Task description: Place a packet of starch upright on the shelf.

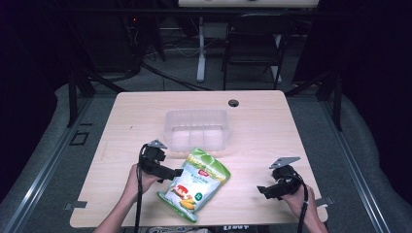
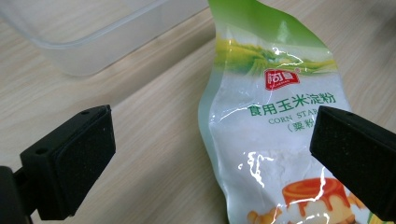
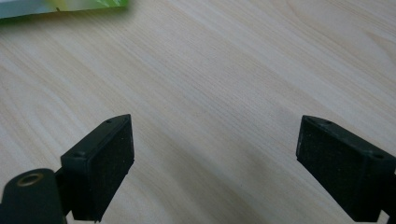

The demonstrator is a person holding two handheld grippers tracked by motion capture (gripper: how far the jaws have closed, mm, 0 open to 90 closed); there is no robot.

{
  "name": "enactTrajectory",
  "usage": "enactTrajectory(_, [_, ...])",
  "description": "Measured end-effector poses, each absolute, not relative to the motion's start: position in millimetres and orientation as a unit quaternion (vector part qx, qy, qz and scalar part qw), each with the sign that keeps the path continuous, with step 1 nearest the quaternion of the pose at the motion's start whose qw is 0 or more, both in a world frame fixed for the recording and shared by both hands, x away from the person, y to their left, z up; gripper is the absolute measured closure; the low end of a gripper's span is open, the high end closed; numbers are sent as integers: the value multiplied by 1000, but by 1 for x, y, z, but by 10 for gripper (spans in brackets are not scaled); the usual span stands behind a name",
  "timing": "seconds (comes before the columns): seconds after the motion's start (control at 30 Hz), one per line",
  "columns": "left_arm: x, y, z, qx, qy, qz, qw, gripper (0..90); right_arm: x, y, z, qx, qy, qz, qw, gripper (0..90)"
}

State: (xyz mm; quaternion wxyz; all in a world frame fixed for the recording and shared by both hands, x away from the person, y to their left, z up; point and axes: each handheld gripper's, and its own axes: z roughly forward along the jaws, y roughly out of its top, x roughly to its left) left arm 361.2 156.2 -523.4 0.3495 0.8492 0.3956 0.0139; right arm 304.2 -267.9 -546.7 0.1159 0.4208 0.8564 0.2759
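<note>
A green and white corn starch bag point(image 1: 197, 183) lies flat on the wooden table point(image 1: 262, 121), near its front edge. Up close, the bag point(image 2: 275, 135) shows red and green print and a pudding picture. My left gripper point(image 1: 176, 173) is open at the bag's left edge; in the left gripper view one jaw hangs over bare wood and the other over the bag, and the gripper point(image 2: 212, 154) holds nothing. My right gripper point(image 1: 261, 190) is open over bare table to the right of the bag, its midpoint point(image 3: 215, 163) above wood.
A clear plastic tub point(image 1: 197, 129) stands just behind the bag in the middle of the table, its near wall point(image 2: 93, 42) close to my left gripper. A cable hole point(image 1: 233, 103) lies at the back edge. A chair point(image 1: 252, 43) stands beyond the table.
</note>
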Motion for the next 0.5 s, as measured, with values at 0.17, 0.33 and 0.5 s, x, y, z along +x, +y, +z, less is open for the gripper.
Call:
enactTrajectory(0.17, [367, 150, -527, 850, 394, 6, 349, 0, 304, -270, -546, 420, 857, 274, 114, 109])
enactTrajectory(0.33, [375, 140, -531, 852, 386, -9, 353, 3, 304, -270, -547, 422, 856, 273, 117, 109])
enactTrajectory(0.5, [380, 130, -537, 857, 379, -21, 350, 54, 304, -271, -547, 423, 856, 272, 117, 109])
